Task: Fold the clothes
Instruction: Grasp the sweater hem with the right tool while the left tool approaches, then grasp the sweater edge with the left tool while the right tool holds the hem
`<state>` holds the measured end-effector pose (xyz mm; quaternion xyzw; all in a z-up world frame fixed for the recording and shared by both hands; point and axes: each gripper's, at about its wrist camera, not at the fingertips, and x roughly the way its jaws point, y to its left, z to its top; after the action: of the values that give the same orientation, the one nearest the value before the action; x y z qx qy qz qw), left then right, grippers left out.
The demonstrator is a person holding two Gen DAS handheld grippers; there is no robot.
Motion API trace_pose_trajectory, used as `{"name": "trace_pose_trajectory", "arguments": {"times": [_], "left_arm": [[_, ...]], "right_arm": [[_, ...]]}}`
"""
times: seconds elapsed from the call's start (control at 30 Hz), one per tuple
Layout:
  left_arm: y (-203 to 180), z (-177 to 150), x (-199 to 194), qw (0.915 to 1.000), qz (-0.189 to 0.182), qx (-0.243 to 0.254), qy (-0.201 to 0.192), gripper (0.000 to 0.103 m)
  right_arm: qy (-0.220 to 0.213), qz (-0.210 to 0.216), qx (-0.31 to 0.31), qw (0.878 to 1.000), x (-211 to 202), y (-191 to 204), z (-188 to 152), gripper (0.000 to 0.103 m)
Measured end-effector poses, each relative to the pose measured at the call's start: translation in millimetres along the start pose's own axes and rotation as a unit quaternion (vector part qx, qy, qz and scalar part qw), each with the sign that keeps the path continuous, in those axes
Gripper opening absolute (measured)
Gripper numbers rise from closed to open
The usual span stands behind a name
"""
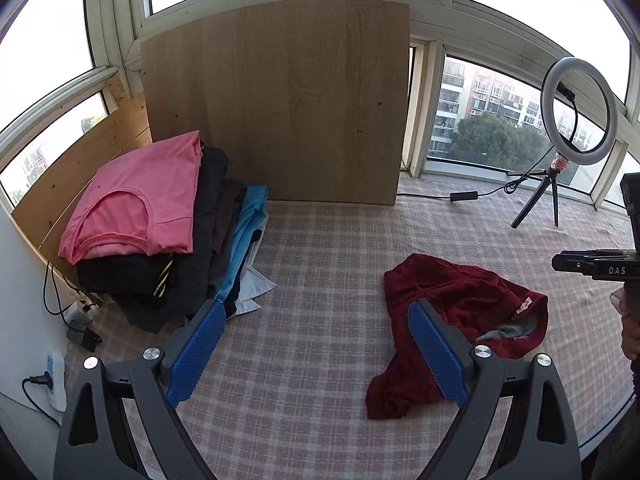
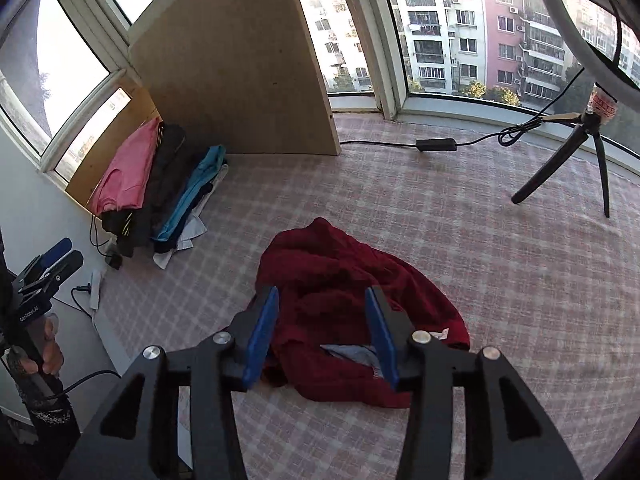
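A crumpled red garment [image 2: 352,312] lies on the checked bed [image 2: 480,240], right of a folded stack [image 1: 160,232]. Both grippers — left [image 1: 316,356], right [image 2: 322,336] — hover released, holding nothing. Best to spread it flat first — then fold.

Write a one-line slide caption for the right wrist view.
Open right gripper above a crumpled dark red garment on the checked cloth; folded stack at left.
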<state>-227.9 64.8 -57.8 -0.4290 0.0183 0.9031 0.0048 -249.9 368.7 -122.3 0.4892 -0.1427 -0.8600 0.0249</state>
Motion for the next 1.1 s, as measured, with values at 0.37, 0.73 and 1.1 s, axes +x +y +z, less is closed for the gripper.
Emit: {"name": "trace_pose_trajectory", "arguments": {"times": [0.37, 0.73, 1.1], "left_arm": [[-136.3, -54.6, 96.2, 0.9784, -0.125, 0.101, 0.130, 0.093], [-163.6, -85.9, 135.5, 0.9719, -0.057, 0.145, 0.176, 0.088], [-101.3, -62.9, 112.4, 0.9808, -0.078, 0.066, 0.166, 0.006]], "right_arm": [[0.080, -0.102, 0.026, 0.991, 68.6, -95.5, -47.3, 0.049], [0.122, -0.126, -0.157, 0.972, 99.6, -69.9, -46.0, 0.049], [0.142, -0.111, -0.109, 0.978, 107.9, -103.8, -21.5, 0.006]]}}
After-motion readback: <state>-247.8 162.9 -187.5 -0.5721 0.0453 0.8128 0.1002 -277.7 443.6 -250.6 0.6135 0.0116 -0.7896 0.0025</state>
